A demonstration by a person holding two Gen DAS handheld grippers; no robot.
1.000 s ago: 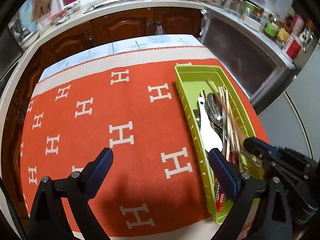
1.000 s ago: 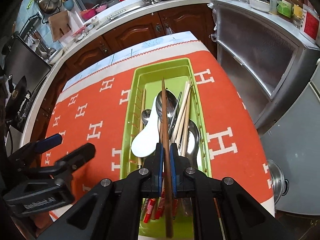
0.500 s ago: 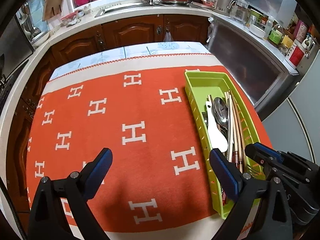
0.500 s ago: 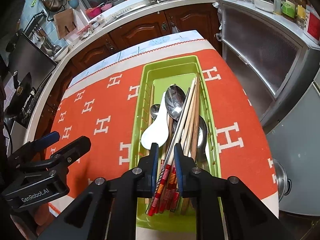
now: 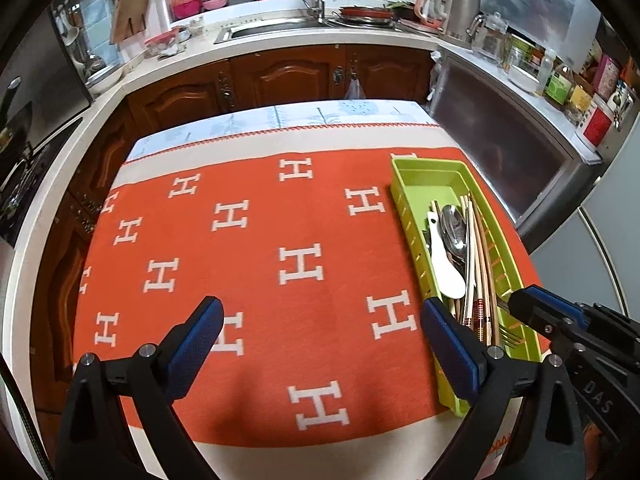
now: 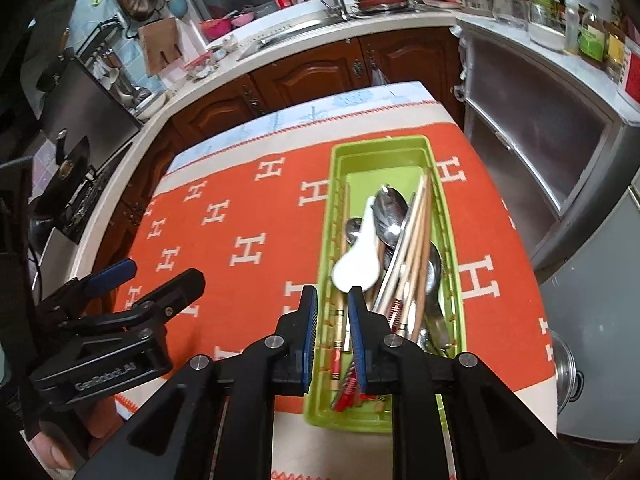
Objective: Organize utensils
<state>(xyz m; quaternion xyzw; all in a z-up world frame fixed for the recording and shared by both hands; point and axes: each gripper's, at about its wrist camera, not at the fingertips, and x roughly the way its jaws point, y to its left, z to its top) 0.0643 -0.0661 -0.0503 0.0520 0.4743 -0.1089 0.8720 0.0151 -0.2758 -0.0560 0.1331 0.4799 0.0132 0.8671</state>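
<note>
A green utensil tray lies on the right side of the orange cloth. In it lie a white rice spoon, metal spoons, wooden chopsticks and a fork. My right gripper is slightly open and empty, above the tray's near left edge. It shows at the right of the left wrist view. My left gripper is wide open and empty over the cloth, left of the tray.
The orange cloth with white H marks covers the table. Wooden cabinets and a counter with a sink stand behind it. A metal cabinet stands to the right, with jars on top.
My right gripper let go of the chopstick it held; the chopstick now lies in the tray. Both grippers have drawn back and up from the table.
</note>
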